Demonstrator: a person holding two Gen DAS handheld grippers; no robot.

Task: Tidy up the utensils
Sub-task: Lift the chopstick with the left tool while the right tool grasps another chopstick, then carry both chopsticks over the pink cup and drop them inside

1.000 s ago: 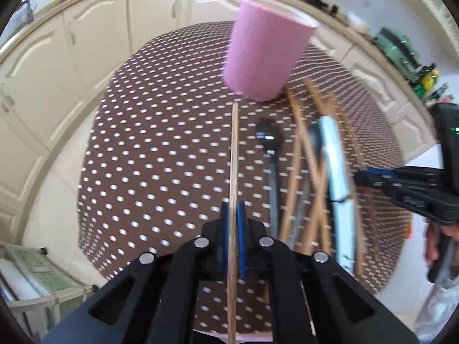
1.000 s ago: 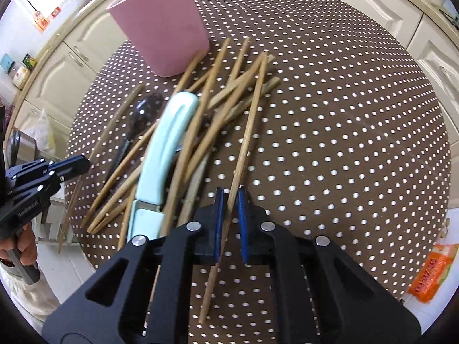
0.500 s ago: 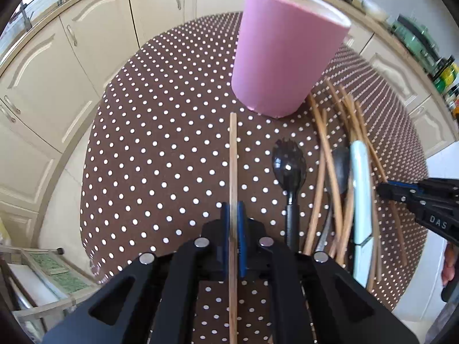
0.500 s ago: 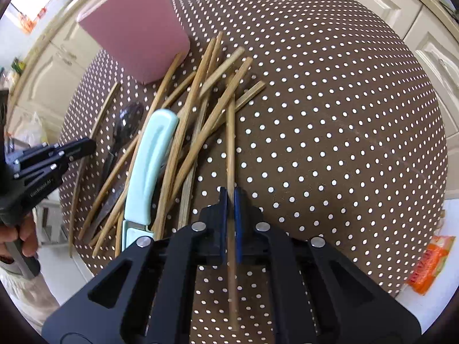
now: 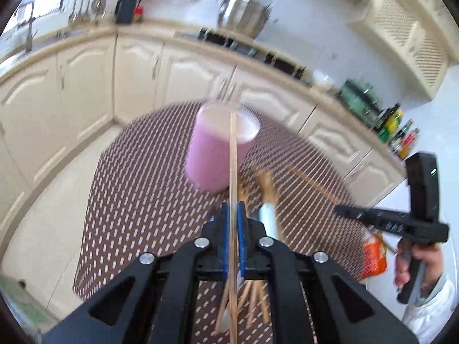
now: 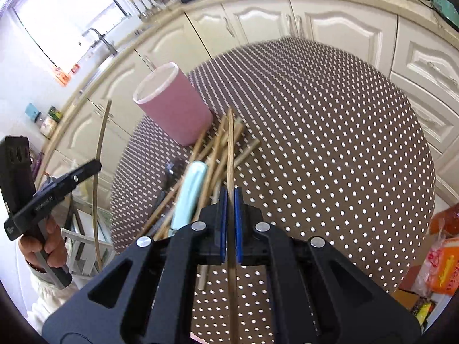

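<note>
My left gripper (image 5: 233,212) is shut on a wooden chopstick (image 5: 233,157), held in the air above the dotted brown table (image 5: 137,206). The stick's far end lines up with the pink cup (image 5: 212,154) behind it. My right gripper (image 6: 229,197) is shut on another chopstick (image 6: 229,149), lifted over the pile of chopsticks (image 6: 213,146). A light blue-handled utensil (image 6: 189,192) lies in that pile. The pink cup (image 6: 175,106) stands upright at the pile's far left. Each view shows the other gripper from the side, the right gripper (image 5: 344,210) and the left gripper (image 6: 96,164), each with its stick.
Cream cabinets (image 6: 330,23) curve round the far side of the round table (image 6: 344,143). An orange packet (image 6: 444,263) lies beyond the table's right edge. A white rack (image 6: 83,238) stands below the left edge. A hand (image 6: 46,246) grips the left tool.
Both grippers have risen and tilted up, lifting their chopsticks off the table. The right jaws closed fully on their stick. The cup now looks smaller and farther in both views.
</note>
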